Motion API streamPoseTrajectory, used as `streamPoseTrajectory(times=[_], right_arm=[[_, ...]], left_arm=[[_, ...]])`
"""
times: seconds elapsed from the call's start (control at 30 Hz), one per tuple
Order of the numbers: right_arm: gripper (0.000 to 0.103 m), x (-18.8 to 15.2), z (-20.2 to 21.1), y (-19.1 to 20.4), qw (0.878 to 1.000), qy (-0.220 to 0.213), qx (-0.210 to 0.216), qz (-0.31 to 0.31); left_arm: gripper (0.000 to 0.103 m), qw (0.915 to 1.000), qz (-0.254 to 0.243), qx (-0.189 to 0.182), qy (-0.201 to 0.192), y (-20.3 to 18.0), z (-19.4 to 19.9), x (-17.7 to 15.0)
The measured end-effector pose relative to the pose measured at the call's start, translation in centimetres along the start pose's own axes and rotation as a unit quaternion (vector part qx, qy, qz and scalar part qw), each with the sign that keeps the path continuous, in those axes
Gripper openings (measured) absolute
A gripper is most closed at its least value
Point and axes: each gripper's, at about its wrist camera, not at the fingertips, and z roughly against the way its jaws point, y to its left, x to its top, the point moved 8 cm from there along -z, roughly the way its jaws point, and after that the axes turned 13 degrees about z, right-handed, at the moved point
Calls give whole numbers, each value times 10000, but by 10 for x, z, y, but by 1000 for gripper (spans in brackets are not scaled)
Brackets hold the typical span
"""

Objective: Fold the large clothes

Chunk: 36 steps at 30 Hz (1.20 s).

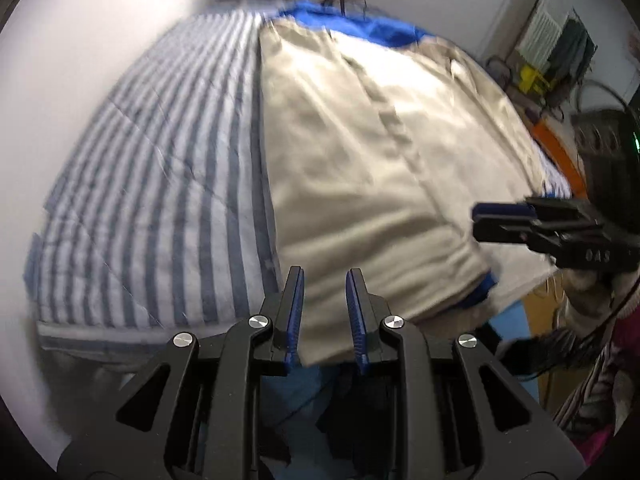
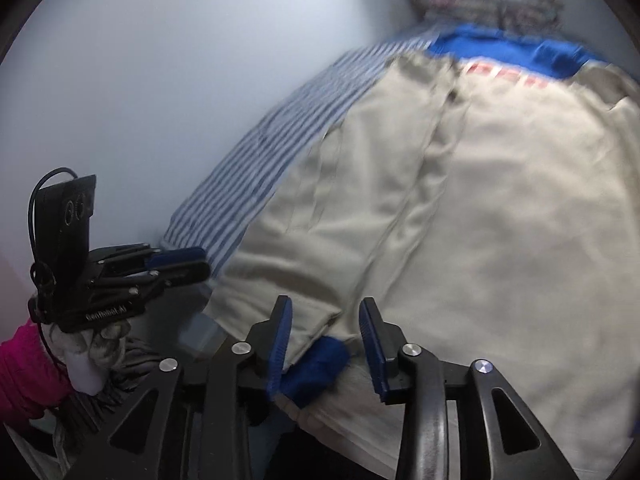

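Note:
A large beige jacket [image 1: 372, 160] with blue collar and blue cuff [image 1: 482, 292] lies spread on a bed with a blue-and-white striped cover [image 1: 160, 184]. My left gripper [image 1: 322, 280] is open, over the jacket's near hem, with nothing between its fingers. My right gripper [image 2: 326, 312] is open above the near hem, with the blue cuff [image 2: 316, 368] just below its fingers. In the right wrist view the jacket [image 2: 480, 208] fills the frame. Each gripper shows in the other's view: the right one [image 1: 500, 220], the left one [image 2: 180, 264].
The bed sits against a white wall [image 1: 100, 40]. A folded patterned blanket [image 2: 484, 4] lies at the bed's head. Cluttered shelves and an orange object [image 1: 556, 148] stand to the right. The person's pink sleeve [image 2: 28, 376] is at lower left.

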Motion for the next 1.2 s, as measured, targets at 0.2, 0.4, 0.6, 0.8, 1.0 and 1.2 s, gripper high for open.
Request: streamPoseTrajectory(times=[0.2,0.4,0.6,0.8,1.0,1.2], right_arm=[[62,2,53,-35,9962,-560,-587,-301],[62,-12,105,-91,9861,-800,-1239,-772],[63,-37,153,-151,9692,-964,-1855,-1301],[65,-83,191,-218,9469,-914,-2350,-1994],[62,-127,206,-276,9264,-890,-2189,-2932],[55,-154,192,-298,9201,-705,-1843,-3383]], left_arm=[[56,9980,-110,-149,-605,-24,19,32],[56,9958,-469,-459,-634,-69,23,45],[56,9917,-926,-706,-548,-124,17,49],[56,9868,-1287,-939,-279,-174,1,54],[57,9865,-1206,-1103,-25,-200,-29,67],[56,9910,-760,-1029,404,-184,-65,62]])
